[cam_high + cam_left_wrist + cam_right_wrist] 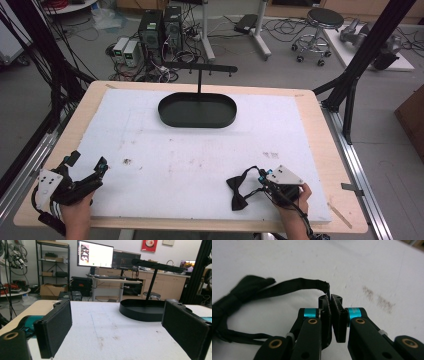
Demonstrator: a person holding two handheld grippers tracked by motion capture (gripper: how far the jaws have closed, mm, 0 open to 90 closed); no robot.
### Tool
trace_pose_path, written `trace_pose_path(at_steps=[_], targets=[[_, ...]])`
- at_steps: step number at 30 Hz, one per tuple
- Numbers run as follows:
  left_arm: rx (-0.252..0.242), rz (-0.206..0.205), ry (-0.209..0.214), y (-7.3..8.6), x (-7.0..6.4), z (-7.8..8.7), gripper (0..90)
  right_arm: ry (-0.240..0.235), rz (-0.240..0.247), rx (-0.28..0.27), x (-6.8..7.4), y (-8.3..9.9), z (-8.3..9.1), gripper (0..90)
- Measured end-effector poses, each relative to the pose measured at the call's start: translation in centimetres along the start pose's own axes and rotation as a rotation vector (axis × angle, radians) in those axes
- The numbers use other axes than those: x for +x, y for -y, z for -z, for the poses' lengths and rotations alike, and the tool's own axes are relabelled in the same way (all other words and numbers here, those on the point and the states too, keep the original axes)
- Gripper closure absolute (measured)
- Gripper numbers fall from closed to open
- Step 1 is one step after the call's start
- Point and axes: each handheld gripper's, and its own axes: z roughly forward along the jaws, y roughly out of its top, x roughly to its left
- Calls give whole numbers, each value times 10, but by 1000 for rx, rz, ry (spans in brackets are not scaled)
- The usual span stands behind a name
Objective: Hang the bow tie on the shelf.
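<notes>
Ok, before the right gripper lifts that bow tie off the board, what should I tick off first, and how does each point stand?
1. Right gripper fingers shut on the bow tie's strap: ok, the strap end is pinched at the fingertips.
2. Depth of that hold: not ok, only the very end of the strap is between the fingers, so it might slip.
3. Bow tie lying free of other things on the white board: ok.
4. Left gripper open and holding nothing: ok.
5. Black tray with its hanger stand unobstructed at the far side: ok.
6. Strap untangled: cannot tell.
</notes>
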Motion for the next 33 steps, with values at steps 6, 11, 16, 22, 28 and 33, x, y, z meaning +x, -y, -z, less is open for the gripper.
trace_pose_path(at_steps=[6,11,16,22,28,33], targets=[[-10,10,-2,-1,1,1,100,23,78,-75,7,-11,6,864],[-7,7,0,0,1,-1,100,41,110,-114,11,-20,6,864],[-6,5,3,1,1,-3,100,72,135,-171,10,-36,10,864],[-7,5,5,1,0,-3,100,86,127,-261,5,-55,14,864],[-10,-2,4,0,-1,-3,101,96,96,-320,-5,-69,14,863],[-3,-9,-11,-2,0,-3,101,100,57,-372,-15,-81,13,864]])
